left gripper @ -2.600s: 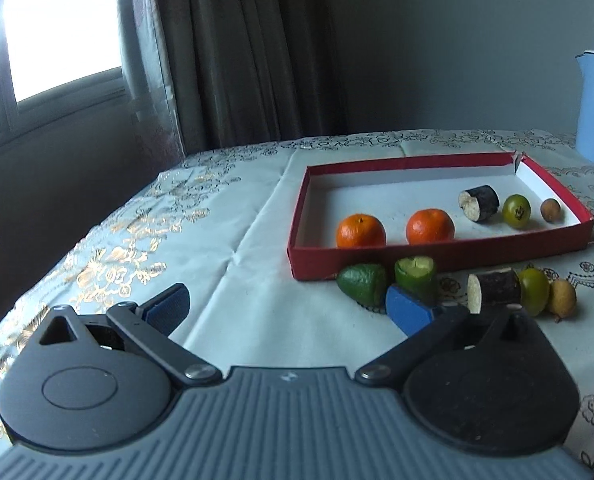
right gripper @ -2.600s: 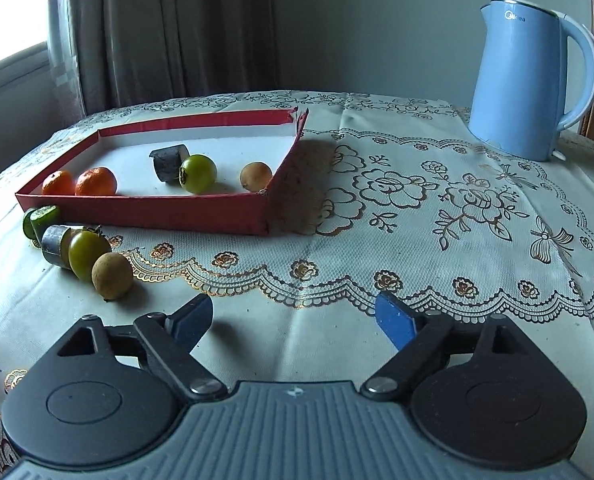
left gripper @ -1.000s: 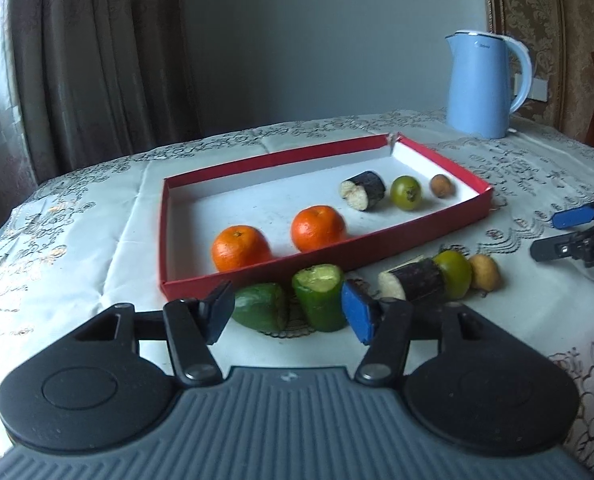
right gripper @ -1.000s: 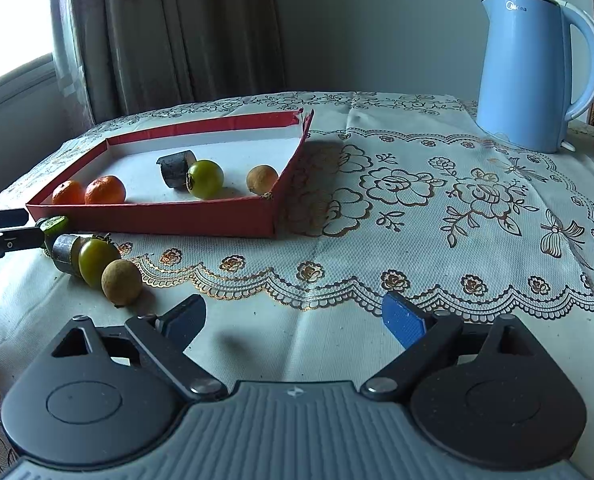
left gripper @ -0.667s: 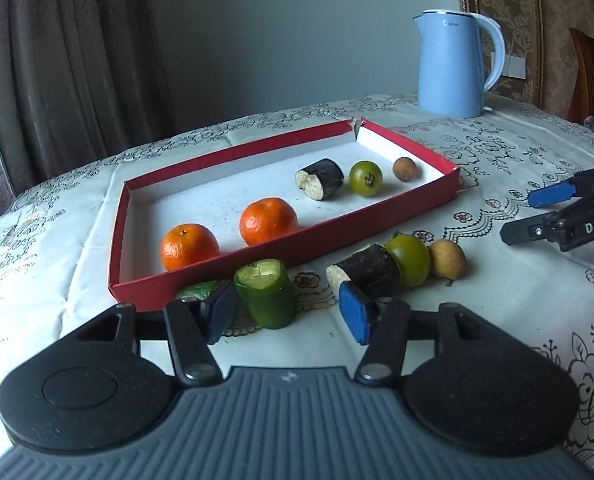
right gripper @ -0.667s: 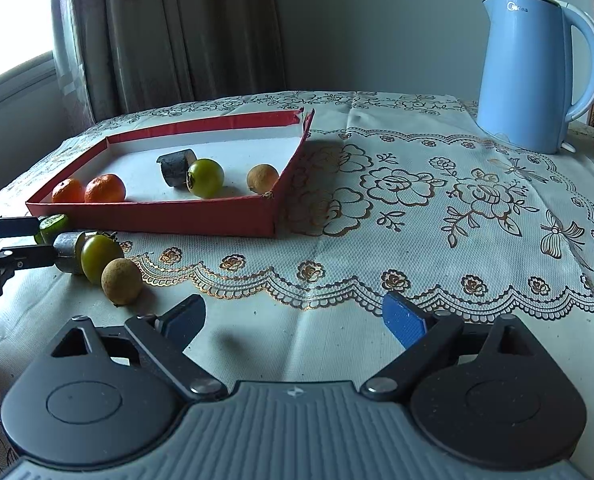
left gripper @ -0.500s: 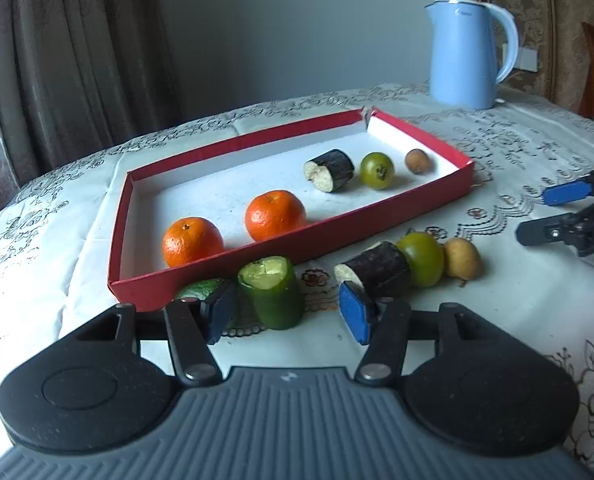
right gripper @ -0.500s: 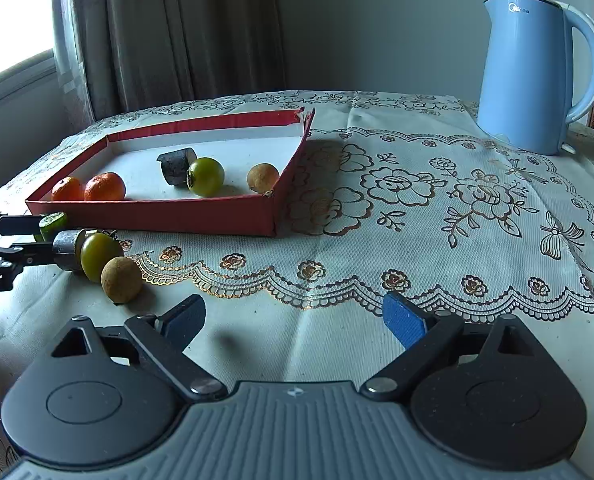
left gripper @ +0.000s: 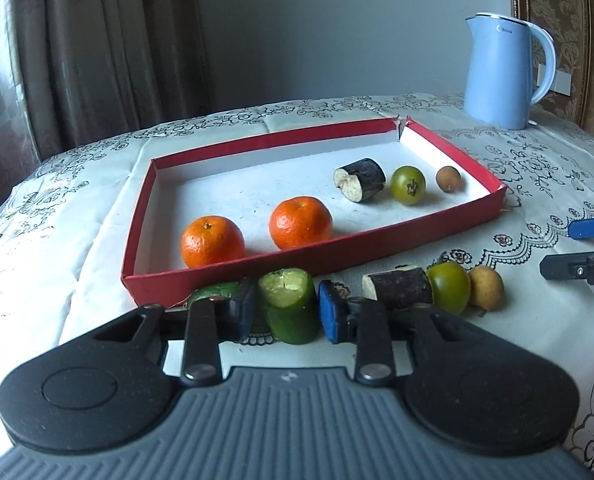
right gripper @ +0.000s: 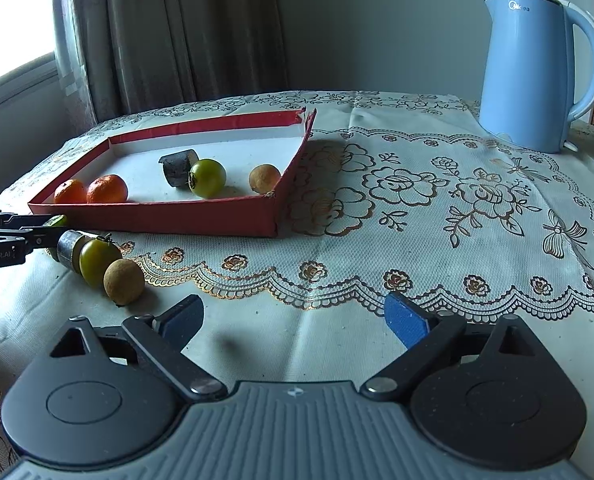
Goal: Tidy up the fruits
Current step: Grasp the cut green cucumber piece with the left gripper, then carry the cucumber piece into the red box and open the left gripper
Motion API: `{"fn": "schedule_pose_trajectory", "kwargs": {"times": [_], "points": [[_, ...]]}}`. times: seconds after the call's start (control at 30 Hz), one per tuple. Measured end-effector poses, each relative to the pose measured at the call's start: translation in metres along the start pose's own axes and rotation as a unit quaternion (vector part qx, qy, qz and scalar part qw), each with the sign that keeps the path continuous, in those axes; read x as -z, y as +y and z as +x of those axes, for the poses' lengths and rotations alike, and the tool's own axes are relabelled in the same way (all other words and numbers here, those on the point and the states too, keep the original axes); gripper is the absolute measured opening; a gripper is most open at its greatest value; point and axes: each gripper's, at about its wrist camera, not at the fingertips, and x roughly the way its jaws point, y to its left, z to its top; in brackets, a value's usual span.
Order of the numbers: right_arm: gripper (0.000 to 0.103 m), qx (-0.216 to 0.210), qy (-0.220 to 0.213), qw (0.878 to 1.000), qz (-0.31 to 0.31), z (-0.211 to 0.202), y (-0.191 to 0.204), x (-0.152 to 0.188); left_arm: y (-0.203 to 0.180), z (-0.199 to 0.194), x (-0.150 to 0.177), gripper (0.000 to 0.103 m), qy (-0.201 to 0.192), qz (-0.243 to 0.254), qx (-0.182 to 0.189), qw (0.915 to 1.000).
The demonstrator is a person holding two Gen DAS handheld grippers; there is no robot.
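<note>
Blue pads of my left tongs (left gripper: 285,312) press on both sides of a stubby green cut fruit piece (left gripper: 291,306); their jaws have just been closing, and now they are clamped on it. It stands on the cloth-covered desk (left gripper: 77,264), just outside the near wall of a red tray (left gripper: 377,246). A second green piece (left gripper: 213,290) lies touching the tongs' left finger, half hidden behind it.

To the right of the gripped piece, three more fruits lie in a touching row on the desk along the tray's near wall: a dark cut cylinder (left gripper: 401,286), a round green fruit (left gripper: 449,287) and a small tan fruit (left gripper: 486,287).

Inside the tray, two oranges (left gripper: 213,241) sit near its near-left corner. Towards its right end lie another dark cut cylinder (left gripper: 361,179), a green fruit (left gripper: 408,185) and a small brown fruit (left gripper: 448,178), set slightly apart from one another.

My right tongs (right gripper: 293,318) hover with jaws wide apart and nothing between them, over the bare lace-patterned cloth near the desk's front edge, well apart from the fruit. A light blue kettle (right gripper: 537,68) stands at the far right corner of the desk, in front of a grey wall.
</note>
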Motion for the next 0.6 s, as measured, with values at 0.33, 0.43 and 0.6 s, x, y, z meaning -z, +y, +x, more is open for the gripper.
{"fn": "schedule_pose_trajectory", "kwargs": {"times": [0.33, 0.43, 0.6], "points": [[0.098, 0.000, 0.000, 1.000, 0.000, 0.000, 0.000, 0.000, -0.031, -0.018, -0.005, 0.028, 0.020, -0.010, -0.051, 0.9984], [0.098, 0.000, 0.000, 1.000, 0.000, 0.000, 0.000, 0.000, -0.034, -0.024, -0.008, 0.028, 0.017, -0.027, -0.067, 0.9972], [0.098, 0.001, 0.001, 1.000, -0.001, 0.000, -0.001, 0.000, -0.038, -0.036, -0.015, 0.028, -0.009, -0.028, -0.104, 0.9941]]}}
